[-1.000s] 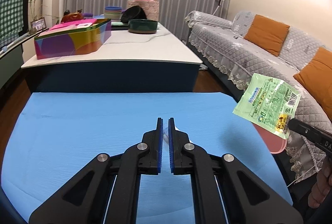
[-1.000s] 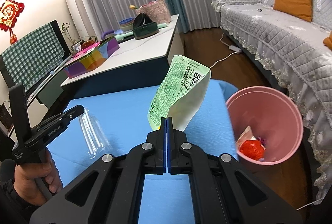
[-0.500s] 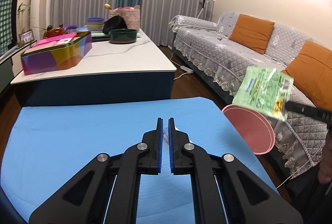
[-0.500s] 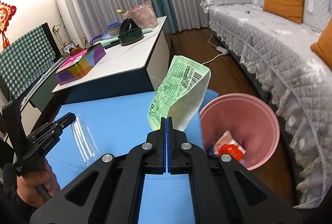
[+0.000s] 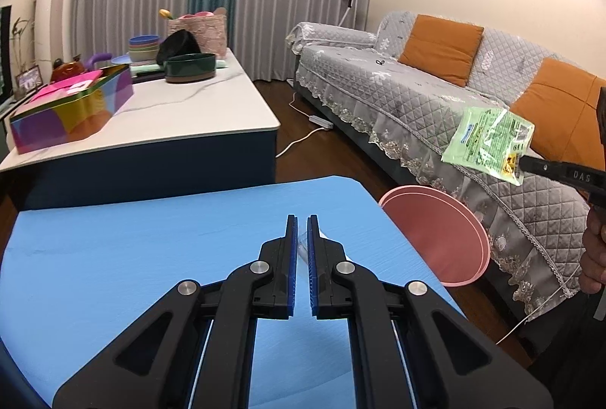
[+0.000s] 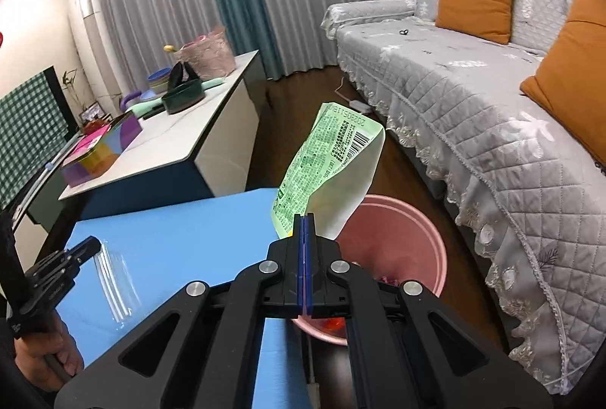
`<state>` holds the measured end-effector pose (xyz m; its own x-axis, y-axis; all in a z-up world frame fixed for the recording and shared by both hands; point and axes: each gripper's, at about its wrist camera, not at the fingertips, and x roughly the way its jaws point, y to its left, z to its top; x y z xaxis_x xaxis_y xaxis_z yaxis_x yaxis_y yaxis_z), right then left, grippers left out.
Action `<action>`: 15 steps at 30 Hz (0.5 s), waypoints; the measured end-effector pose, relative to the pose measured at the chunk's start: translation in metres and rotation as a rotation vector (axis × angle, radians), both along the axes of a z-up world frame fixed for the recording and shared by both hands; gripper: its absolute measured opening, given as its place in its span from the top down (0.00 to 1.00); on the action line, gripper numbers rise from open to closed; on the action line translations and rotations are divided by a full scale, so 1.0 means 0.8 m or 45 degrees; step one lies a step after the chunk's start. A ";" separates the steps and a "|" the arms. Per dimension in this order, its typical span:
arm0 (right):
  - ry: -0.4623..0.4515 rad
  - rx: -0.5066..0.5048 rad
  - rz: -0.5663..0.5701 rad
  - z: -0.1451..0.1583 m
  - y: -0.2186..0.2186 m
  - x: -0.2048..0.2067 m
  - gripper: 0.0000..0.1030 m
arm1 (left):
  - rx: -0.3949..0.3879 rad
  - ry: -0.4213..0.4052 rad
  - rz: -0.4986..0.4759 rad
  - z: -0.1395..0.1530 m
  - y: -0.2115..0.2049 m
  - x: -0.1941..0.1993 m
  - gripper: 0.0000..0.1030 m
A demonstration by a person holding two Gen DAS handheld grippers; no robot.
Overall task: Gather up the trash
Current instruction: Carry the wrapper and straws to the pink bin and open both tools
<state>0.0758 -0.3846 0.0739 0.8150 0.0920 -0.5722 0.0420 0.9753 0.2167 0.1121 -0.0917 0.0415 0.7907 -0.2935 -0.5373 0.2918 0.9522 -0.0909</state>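
Observation:
My right gripper [image 6: 304, 219] is shut on a green snack wrapper [image 6: 325, 159] and holds it above the pink trash bin [image 6: 428, 238], which has red trash inside. In the left wrist view the wrapper [image 5: 488, 140] hangs above and right of the bin [image 5: 435, 223]. My left gripper [image 5: 299, 223] is shut on a clear plastic wrapper [image 5: 303, 246] over the blue tablecloth [image 5: 151, 250]. The clear wrapper [image 6: 113, 284] hangs from the left gripper [image 6: 92, 246] in the right wrist view.
A white-topped coffee table [image 5: 181, 117] holds a colourful tin box [image 5: 72, 110], bowls and a dark green dish [image 5: 189, 66]. A grey sofa [image 5: 435, 98] with orange cushions runs along the right, close behind the bin. A power strip [image 5: 322, 121] lies on the wooden floor.
My right gripper has carried the green wrapper to the right, from over the blue table to above the pink bin. My left gripper has turned right, still holding the clear wrapper.

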 end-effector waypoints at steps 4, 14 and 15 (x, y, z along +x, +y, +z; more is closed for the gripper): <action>-0.007 -0.061 -0.043 -0.002 -0.014 0.003 1.00 | 0.009 0.008 -0.033 -0.002 -0.029 0.014 0.95; 0.049 -0.138 -0.106 -0.025 -0.039 0.022 1.00 | -0.006 -0.019 -0.167 0.002 -0.115 0.058 0.95; 0.062 -0.131 -0.111 -0.029 -0.044 0.025 1.00 | -0.006 -0.020 -0.183 0.001 -0.126 0.064 0.95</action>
<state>0.0960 -0.4194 0.0510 0.7882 -0.0390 -0.6142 0.1355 0.9845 0.1113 0.1636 -0.1924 0.0424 0.7486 -0.4068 -0.5236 0.4264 0.9001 -0.0897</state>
